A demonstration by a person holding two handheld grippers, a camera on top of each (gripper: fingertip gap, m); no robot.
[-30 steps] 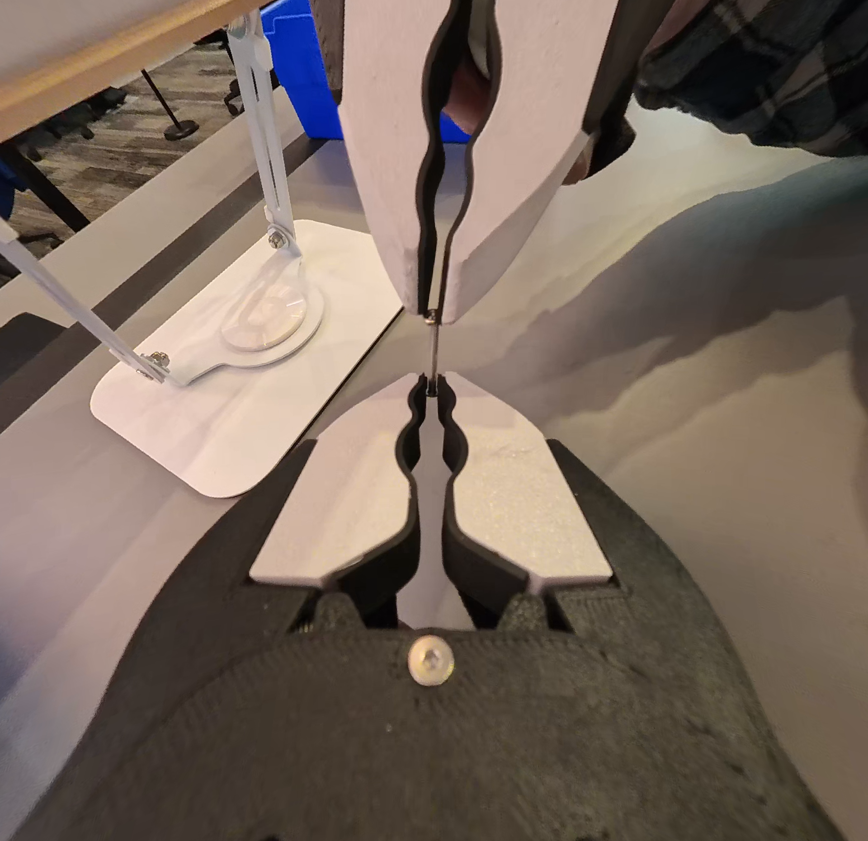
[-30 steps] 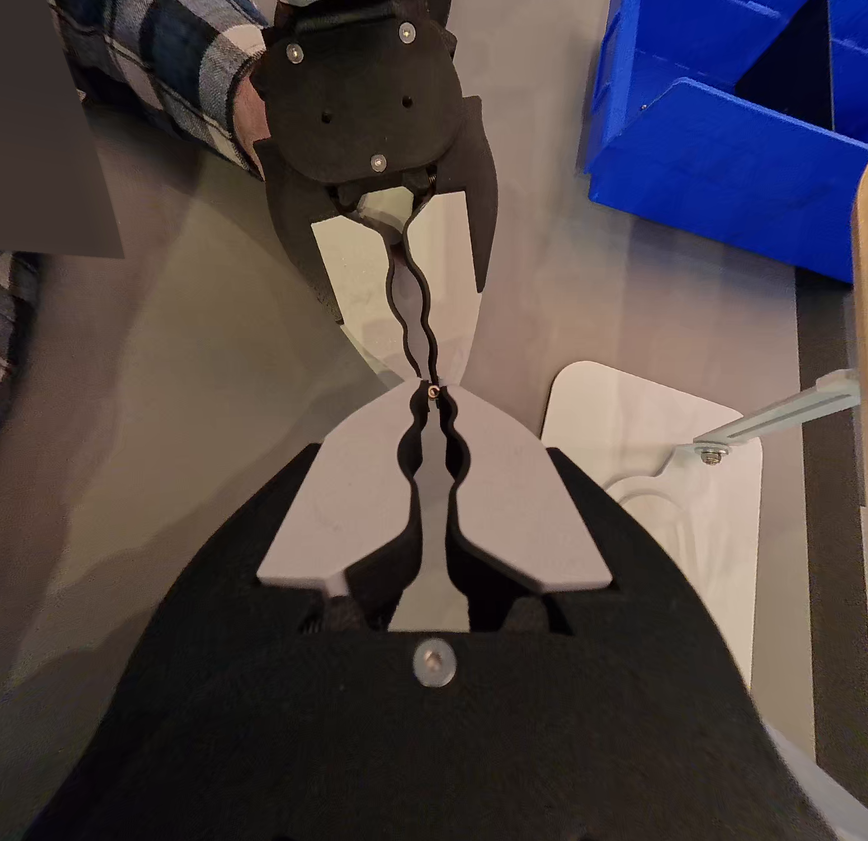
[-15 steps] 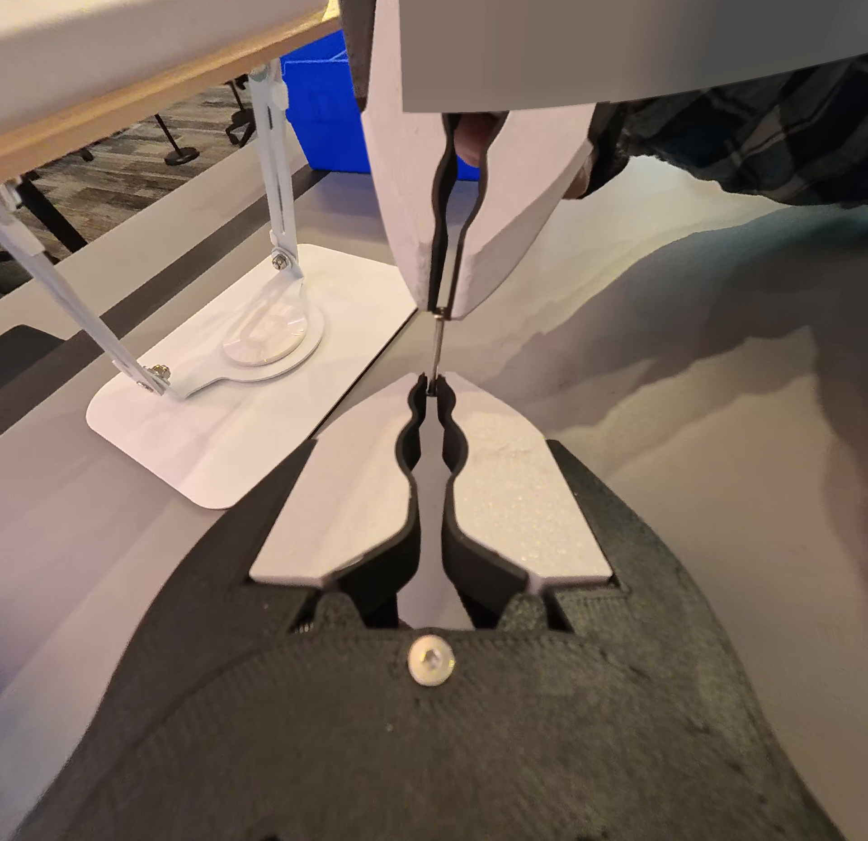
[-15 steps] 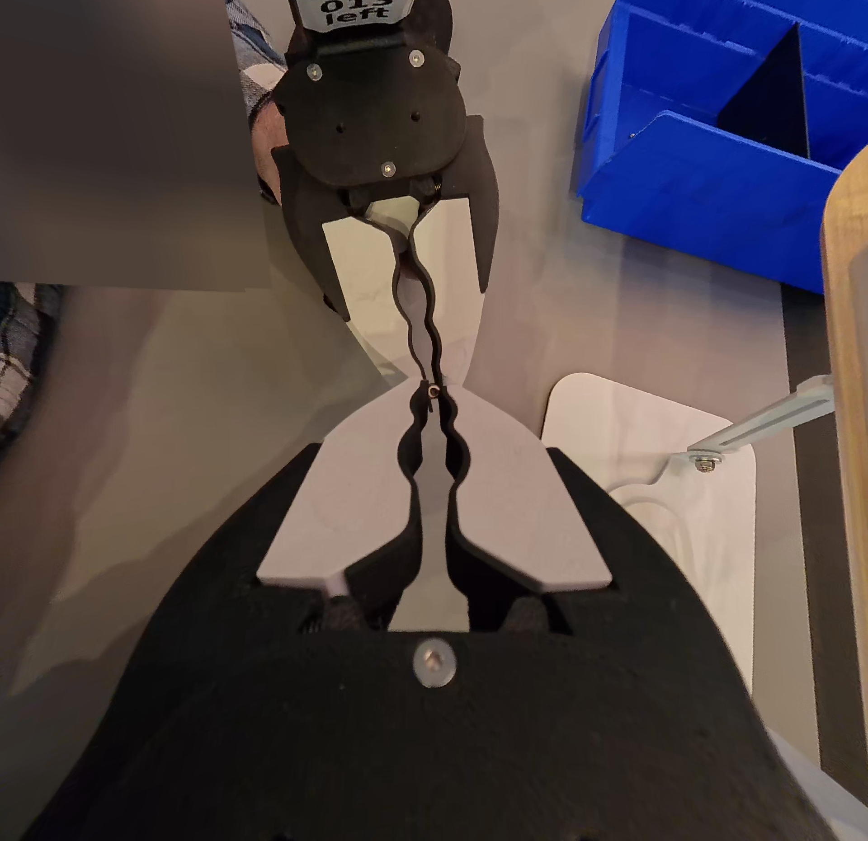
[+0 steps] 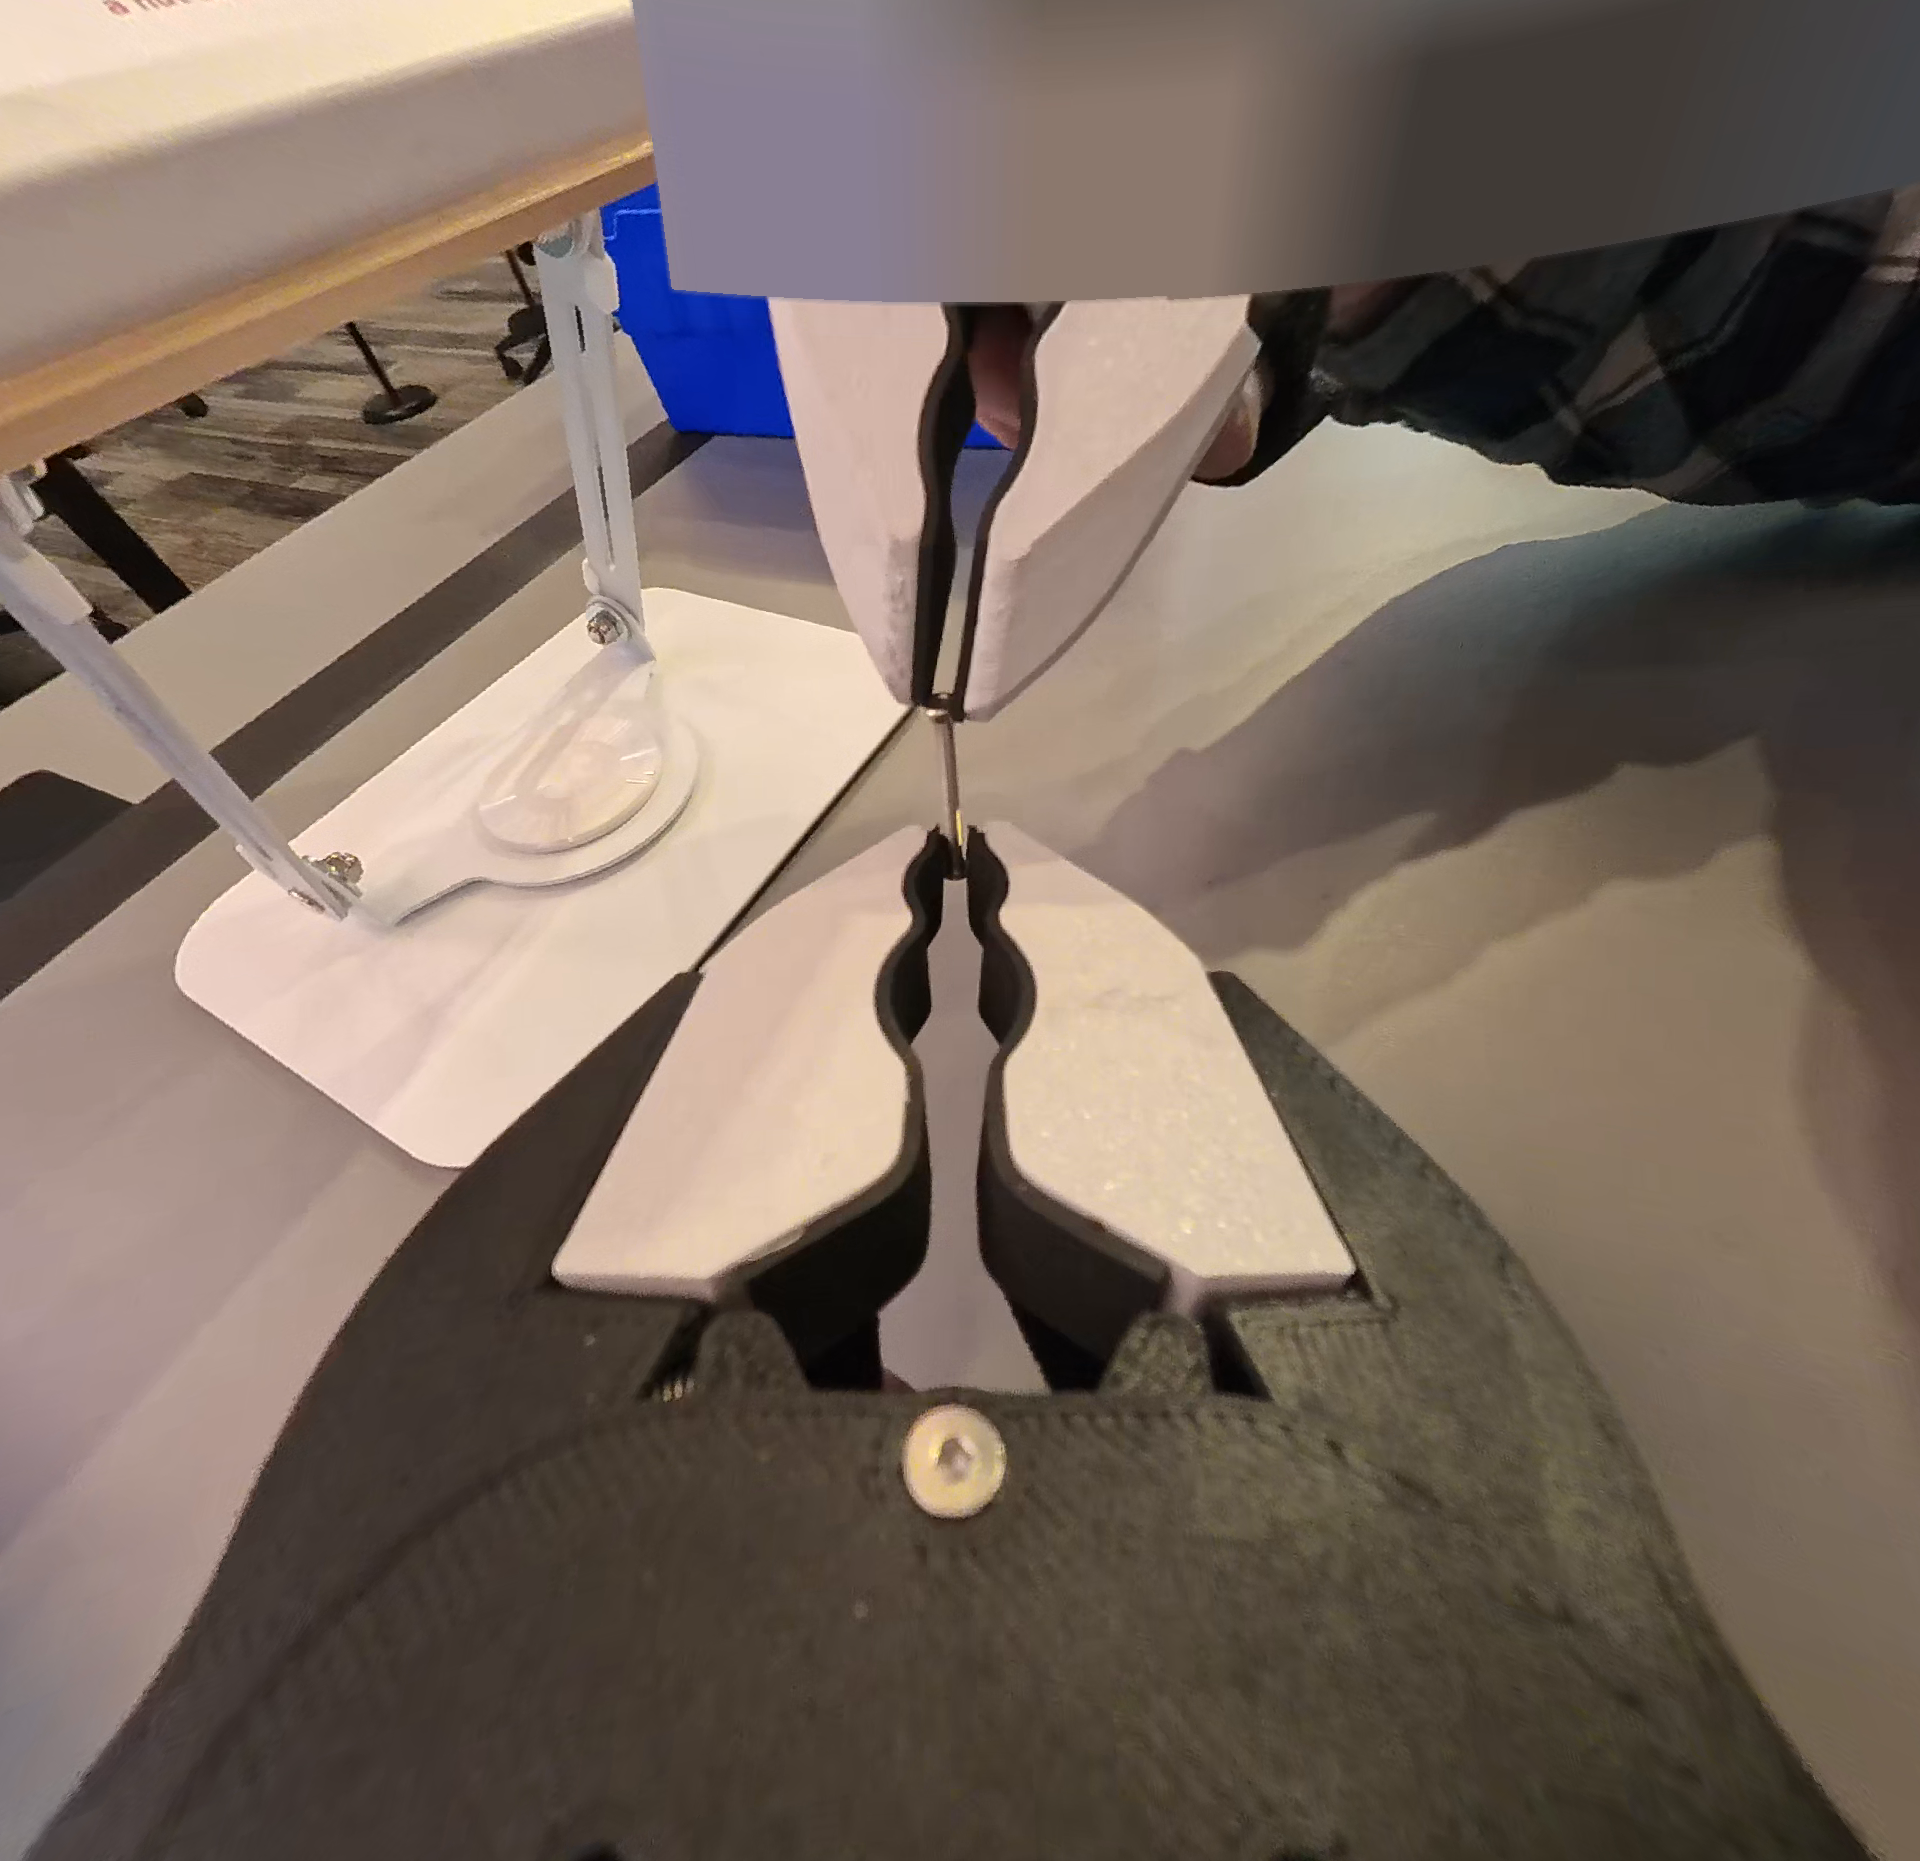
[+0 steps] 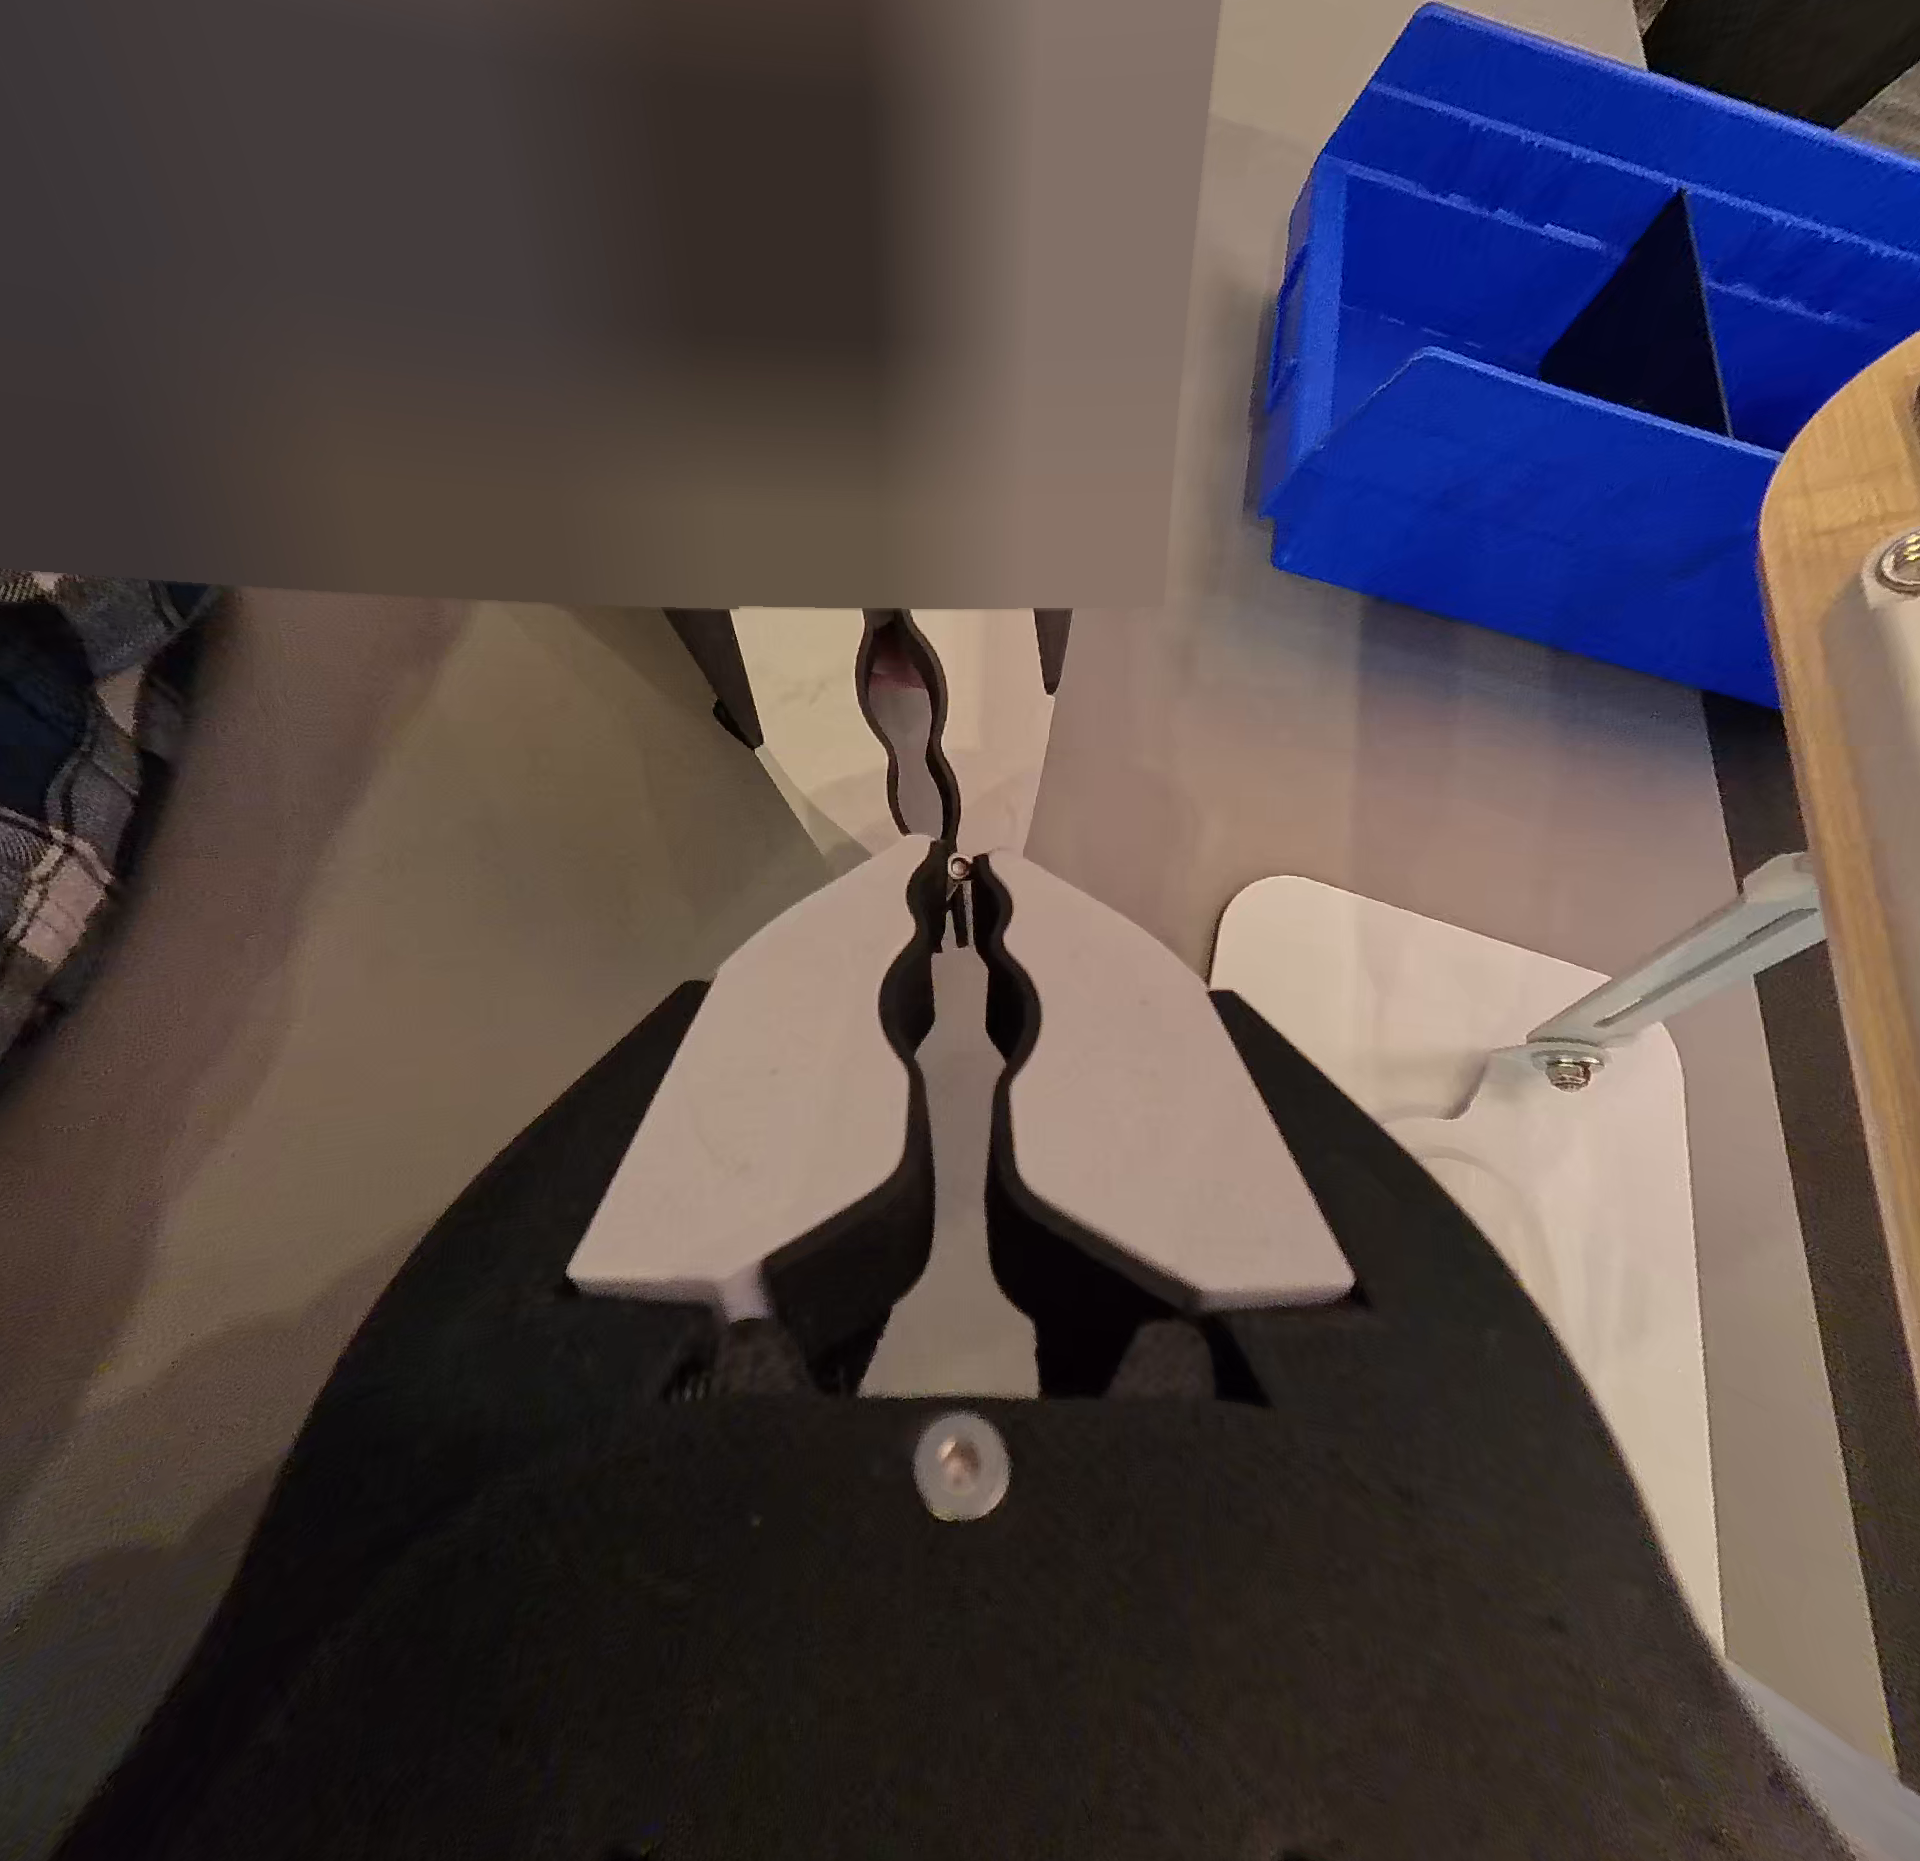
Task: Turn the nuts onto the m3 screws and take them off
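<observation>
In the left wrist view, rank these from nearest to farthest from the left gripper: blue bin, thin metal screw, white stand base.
1. Thin metal screw: pinched at the left gripper fingertips, straight ahead.
2. White stand base: on the table, ahead to the left.
3. Blue bin: far back, behind the other gripper.

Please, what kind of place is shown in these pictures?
Probably an office or lab workbench: a grey table, a blue parts bin, a white stand carrying a wooden board, and chair bases on wood-pattern flooring behind.
</observation>
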